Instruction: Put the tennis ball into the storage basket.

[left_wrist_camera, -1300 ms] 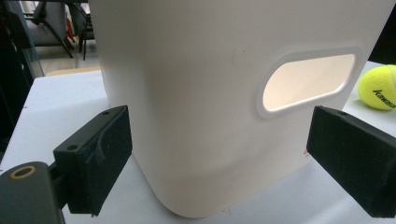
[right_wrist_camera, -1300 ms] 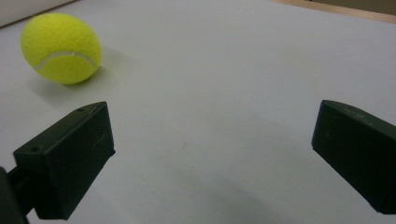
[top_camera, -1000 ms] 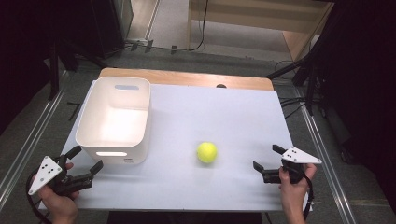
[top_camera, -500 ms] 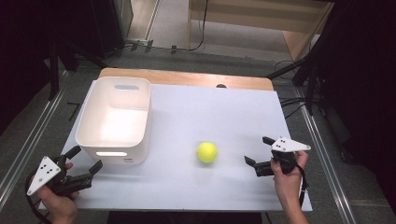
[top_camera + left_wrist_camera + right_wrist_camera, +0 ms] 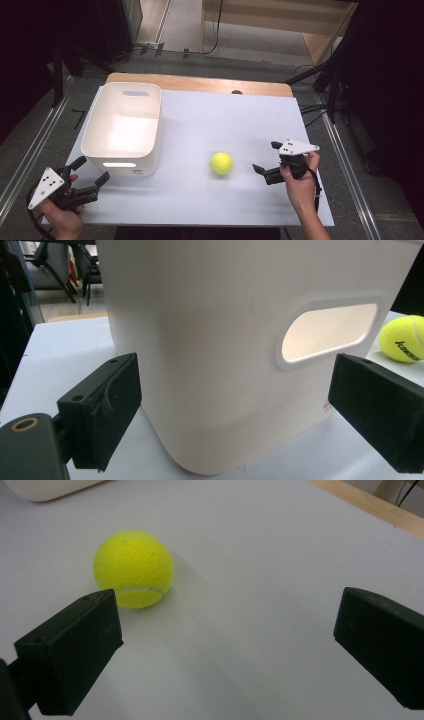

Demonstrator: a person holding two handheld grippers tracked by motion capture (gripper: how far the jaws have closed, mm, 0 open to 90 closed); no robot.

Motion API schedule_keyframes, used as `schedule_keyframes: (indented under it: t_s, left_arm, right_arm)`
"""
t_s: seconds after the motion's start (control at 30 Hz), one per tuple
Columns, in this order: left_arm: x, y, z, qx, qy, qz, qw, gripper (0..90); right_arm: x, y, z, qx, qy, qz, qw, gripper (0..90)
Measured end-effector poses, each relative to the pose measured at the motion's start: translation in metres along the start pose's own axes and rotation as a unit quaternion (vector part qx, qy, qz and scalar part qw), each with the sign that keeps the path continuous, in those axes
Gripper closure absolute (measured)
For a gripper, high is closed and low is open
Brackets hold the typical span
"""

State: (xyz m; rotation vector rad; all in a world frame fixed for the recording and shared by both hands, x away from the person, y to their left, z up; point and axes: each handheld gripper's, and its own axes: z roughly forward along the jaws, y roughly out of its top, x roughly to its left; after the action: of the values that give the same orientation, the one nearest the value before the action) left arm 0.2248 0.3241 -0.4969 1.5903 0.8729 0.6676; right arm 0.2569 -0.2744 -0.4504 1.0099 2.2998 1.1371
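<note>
A yellow tennis ball (image 5: 221, 163) lies on the white table top (image 5: 200, 205), right of a white plastic tub (image 5: 119, 169). My right gripper (image 5: 265, 156) is open, just right of the ball and apart from it. In the right gripper view the ball (image 5: 133, 569) sits ahead and left of the gripper (image 5: 230, 645), beyond the left jaw. My left gripper (image 5: 92, 170) is open at the tub's near left corner. In the left gripper view the tub's handle wall (image 5: 210, 340) is close in front of the gripper (image 5: 235, 415), with the ball (image 5: 402, 338) at far right.
The tub stands empty at the table's left side, with a cut-out handle (image 5: 327, 330) in its near wall. A wooden strip (image 5: 200, 84) runs along the table's far edge. Dark stands and cables line the floor around the table.
My right gripper has moved left across the table, closing in on the ball. The left gripper has barely shifted, and the ball and tub have stayed put.
</note>
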Motion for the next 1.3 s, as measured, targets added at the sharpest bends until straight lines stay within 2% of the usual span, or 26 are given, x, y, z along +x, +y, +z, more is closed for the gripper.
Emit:
schedule_keyframes:
  t_s: [0.27, 0.67, 0.97, 1.3]
  left_arm:
    - [0.000, 0.000, 0.000, 0.000, 0.000, 0.000, 1.0000, 7.3]
    - [0.000, 0.000, 0.000, 0.000, -0.001, 0.000, 1.0000, 7.3]
    - [0.000, 0.000, 0.000, 0.000, -0.001, 0.000, 1.0000, 7.3]
    - [0.000, 0.000, 0.000, 0.001, 0.000, 0.002, 1.0000, 7.4]
  right_arm:
    - [0.003, 0.015, 0.007, 0.017, 0.015, -0.014, 0.9996, 0.0]
    - [0.012, 0.036, 0.022, 0.047, 0.039, -0.039, 0.9973, 0.0]
    - [0.018, 0.043, 0.034, 0.080, 0.054, -0.053, 0.9940, 0.0]
    - [0.023, 0.051, 0.044, 0.099, 0.068, -0.065, 0.9906, 0.0]
